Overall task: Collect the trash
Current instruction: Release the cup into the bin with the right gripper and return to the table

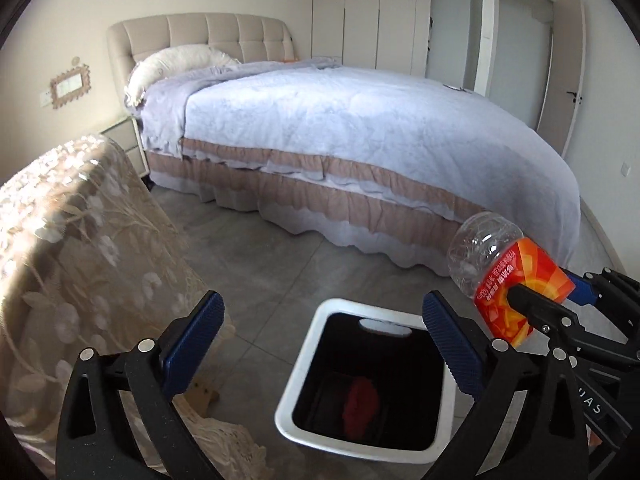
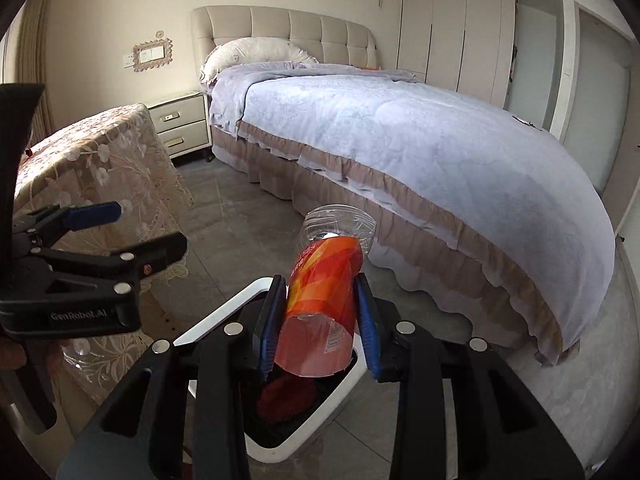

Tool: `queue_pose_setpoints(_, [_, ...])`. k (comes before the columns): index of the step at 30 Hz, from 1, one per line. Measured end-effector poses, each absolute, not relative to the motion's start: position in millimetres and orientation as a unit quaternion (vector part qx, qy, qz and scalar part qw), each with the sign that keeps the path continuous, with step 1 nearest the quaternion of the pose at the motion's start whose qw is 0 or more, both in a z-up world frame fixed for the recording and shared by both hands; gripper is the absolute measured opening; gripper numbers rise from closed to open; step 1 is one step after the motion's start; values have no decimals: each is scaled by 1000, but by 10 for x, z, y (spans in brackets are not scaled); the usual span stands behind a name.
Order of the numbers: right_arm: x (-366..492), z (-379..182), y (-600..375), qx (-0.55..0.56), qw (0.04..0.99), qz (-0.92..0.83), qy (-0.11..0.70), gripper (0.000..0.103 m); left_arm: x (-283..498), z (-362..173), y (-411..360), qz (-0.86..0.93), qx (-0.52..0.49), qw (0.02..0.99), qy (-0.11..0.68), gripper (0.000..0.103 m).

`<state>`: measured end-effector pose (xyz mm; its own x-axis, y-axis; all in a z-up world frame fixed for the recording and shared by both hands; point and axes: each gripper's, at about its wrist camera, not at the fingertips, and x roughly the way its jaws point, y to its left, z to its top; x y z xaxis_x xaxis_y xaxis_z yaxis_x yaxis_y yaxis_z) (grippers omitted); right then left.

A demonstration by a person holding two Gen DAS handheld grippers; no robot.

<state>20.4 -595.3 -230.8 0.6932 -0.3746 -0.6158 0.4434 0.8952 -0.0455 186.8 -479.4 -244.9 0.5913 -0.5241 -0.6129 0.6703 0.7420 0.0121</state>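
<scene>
Over the white bin (image 1: 298,364) hangs the empty plastic bottle (image 2: 326,296), pinched at its orange label by the right claw (image 2: 320,320): light, thin-walled, slick, likely crushable. Left claw (image 1: 320,344) gapes wide, holding nothing.

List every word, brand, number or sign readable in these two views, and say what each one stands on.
"GenRobot.AI": on the body of the left gripper, seen from the right wrist.
Letters "IAS": on the side of the right gripper, partly cut off.
Small print on the bottle label: too small and tilted to read.
Sticker on the bottle's label: blurred, unreadable.
</scene>
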Motion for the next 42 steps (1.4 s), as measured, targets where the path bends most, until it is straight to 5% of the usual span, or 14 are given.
queue_pose_setpoints(13, [629, -2864, -5748, 50, 914, -156, 372, 40, 1775, -1878, -4319, -303, 107, 913, 253, 98])
queue_pose_setpoints(15, [676, -2941, -5715, 35, 911, -154, 380, 55, 1769, -1838, -4255, -303, 98, 913, 254, 98])
queue_pose_setpoints(16, [695, -2969, -5696, 25, 911, -152, 383, 71, 1764, -1812, -4216, -301, 92, 915, 251, 98])
queue_pose_setpoints(17, [701, -2974, -5685, 14, 912, -158, 379, 99, 1766, -1781, -4174, -300, 86, 917, 249, 98])
queue_pose_setpoints(27, [481, -2030, -5592, 5, 950, -154, 273, 99, 1505, -1231, -3627, -286, 48, 942, 167, 98])
queue_pose_setpoints(42, [622, -871, -4303, 1, 991, 15, 131, 99, 1153, -766, -2016, -82, 47, 984, 152, 98])
